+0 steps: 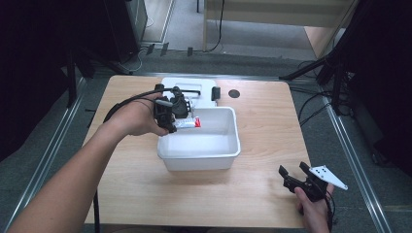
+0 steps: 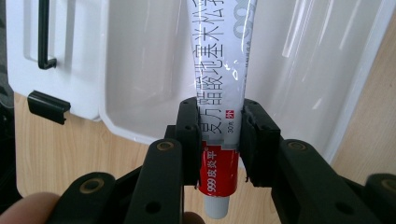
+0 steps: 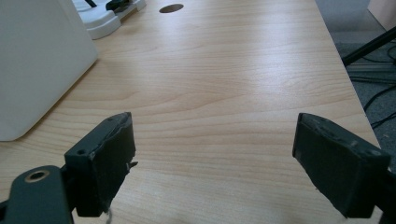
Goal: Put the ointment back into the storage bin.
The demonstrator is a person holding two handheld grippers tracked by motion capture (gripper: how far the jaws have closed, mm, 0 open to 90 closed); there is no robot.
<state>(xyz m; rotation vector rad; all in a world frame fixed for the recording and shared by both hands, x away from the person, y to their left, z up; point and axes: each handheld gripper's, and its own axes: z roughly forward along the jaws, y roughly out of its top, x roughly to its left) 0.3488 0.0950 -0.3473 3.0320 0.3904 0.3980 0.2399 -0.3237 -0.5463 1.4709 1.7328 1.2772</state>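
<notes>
Right gripper (image 1: 295, 175) sits nearest, low at the table's near right corner, well apart from the white bin (image 1: 228, 154) and to its right. Jaws spread wide with nothing between them, just bare wood table (image 3: 224, 93) ahead in the right gripper view. Reads as parked: out of the way, ready if needed.

Bin is the landmark, mid-table, open top, looks empty inside apart from what hangs over it.

Left gripper (image 2: 220, 140) is at the bin's far-left corner, over the rim. Jaws pinch an ointment tube (image 2: 223, 79) across its red band, near the cap end; white cap pokes out toward the camera, printed body extends away over the bin's interior. In the high view the tube (image 1: 187, 123) lies roughly level, just inside the bin's left wall, above the floor, not resting on it. Grip near the cap keeps most of the tube's length over the opening, so my guess is it's either about to be dropped in or just lifted out; can't tell which.

Beyond the bin, touching or just behind its far wall, lies a white lid (image 1: 194, 87) with black latches, set aside flat so the bin stays open.
</notes>
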